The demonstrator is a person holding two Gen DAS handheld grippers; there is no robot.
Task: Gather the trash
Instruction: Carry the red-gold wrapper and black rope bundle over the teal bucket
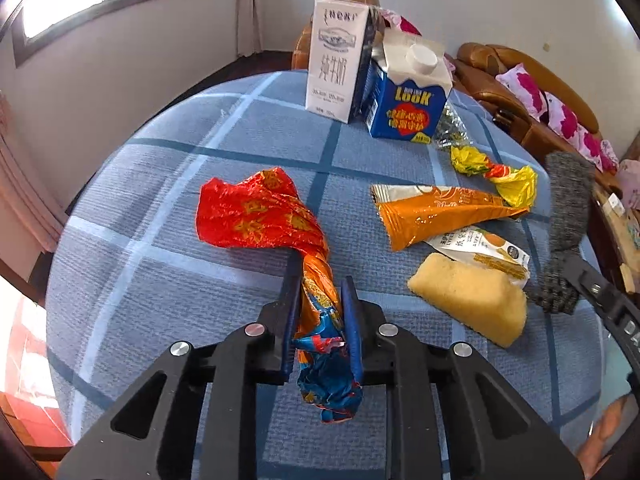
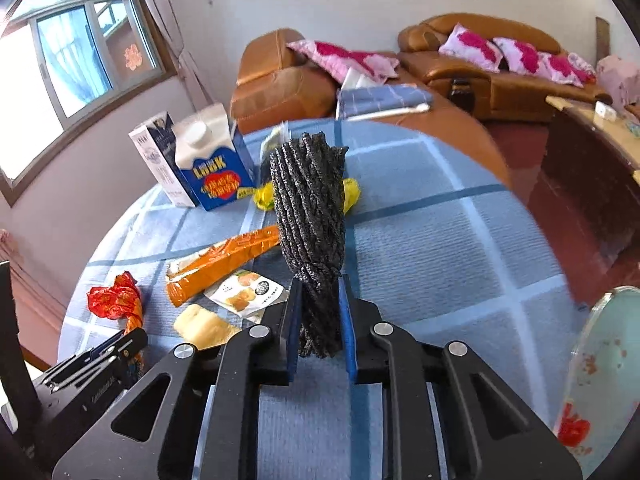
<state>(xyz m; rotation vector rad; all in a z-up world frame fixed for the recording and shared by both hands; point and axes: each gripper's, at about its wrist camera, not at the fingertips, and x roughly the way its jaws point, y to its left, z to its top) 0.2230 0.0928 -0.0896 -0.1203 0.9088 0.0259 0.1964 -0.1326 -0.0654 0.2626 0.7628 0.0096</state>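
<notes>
My left gripper (image 1: 320,276) is shut on the twisted middle of a red, orange and blue foil wrapper (image 1: 256,212), held just above the blue checked tablecloth (image 1: 160,184); the wrapper also shows in the right wrist view (image 2: 116,304). My right gripper (image 2: 320,284) is shut on a dark grey knitted cloth (image 2: 308,204), which sticks up between its fingers; the cloth also shows in the left wrist view (image 1: 568,204). An orange snack wrapper (image 1: 432,212), a yellow candy wrapper (image 1: 496,172), a small printed packet (image 1: 492,252) and a yellow sponge (image 1: 468,300) lie on the table.
A white milk carton (image 1: 340,60) and a blue carton with a white cap (image 1: 408,92) stand at the table's far side. A crinkled clear wrapper (image 1: 448,124) lies beside them. A pale green plate (image 2: 600,368) sits at the right edge. Brown sofas (image 2: 480,68) stand behind.
</notes>
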